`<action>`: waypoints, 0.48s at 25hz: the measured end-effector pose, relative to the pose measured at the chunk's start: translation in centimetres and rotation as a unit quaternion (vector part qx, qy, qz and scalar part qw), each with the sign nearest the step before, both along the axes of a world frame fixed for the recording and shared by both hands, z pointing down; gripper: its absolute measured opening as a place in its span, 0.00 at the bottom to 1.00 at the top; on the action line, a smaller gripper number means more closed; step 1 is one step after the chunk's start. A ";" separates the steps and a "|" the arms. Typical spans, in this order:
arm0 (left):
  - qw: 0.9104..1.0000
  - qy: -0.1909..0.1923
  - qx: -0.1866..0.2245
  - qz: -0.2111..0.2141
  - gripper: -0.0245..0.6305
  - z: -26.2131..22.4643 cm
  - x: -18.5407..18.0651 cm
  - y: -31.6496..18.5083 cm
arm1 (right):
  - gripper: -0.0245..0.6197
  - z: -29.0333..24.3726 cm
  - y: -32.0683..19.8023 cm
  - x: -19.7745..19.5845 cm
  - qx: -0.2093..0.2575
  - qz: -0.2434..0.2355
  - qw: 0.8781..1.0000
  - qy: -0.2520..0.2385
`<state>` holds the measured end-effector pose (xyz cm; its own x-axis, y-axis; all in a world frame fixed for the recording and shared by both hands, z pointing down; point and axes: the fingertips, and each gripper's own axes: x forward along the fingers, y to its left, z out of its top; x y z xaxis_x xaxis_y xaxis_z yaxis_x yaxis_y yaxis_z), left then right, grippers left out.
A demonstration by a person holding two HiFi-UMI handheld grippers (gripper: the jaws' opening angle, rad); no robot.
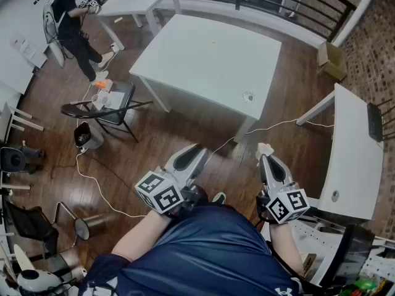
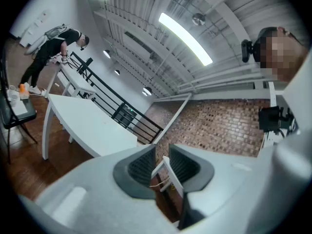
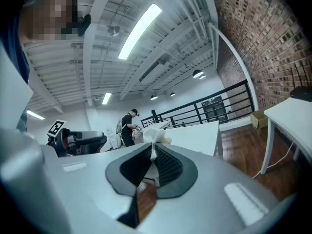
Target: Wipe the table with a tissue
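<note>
Plainly, the head view shows the weak spot. The right gripper (image 1: pixel 265 159) pinches only a small tuft of the crumpled white paper tissue (image 1: pixel 264 148). Both grippers hang over the dark wooden floor (image 1: pixel 142 147), well short of the large white rectangular tabletop (image 1: pixel 210 60). I judge that a hard drag across that surface could pull the tissue free or tear it. The left gripper (image 1: pixel 196 151) carries nothing here.

In the left gripper view, its jaws stand a little apart with nothing between them. Only a distant table leg and cable show through the gap.

In the right gripper view, the jaws are pressed together on the tissue (image 3: pixel 155 133), which bunches above the tips. With so little paper protruding, the hard tips might scrape the tabletop.
</note>
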<state>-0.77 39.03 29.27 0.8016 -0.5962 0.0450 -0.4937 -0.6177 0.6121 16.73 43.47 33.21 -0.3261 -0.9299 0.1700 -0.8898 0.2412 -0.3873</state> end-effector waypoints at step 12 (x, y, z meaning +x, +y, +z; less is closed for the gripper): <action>1.000 0.007 0.000 0.001 0.17 2.6 -1.0 -10.1 | 0.08 1.9 -8.7 0.5 -0.012 0.017 0.999 0.032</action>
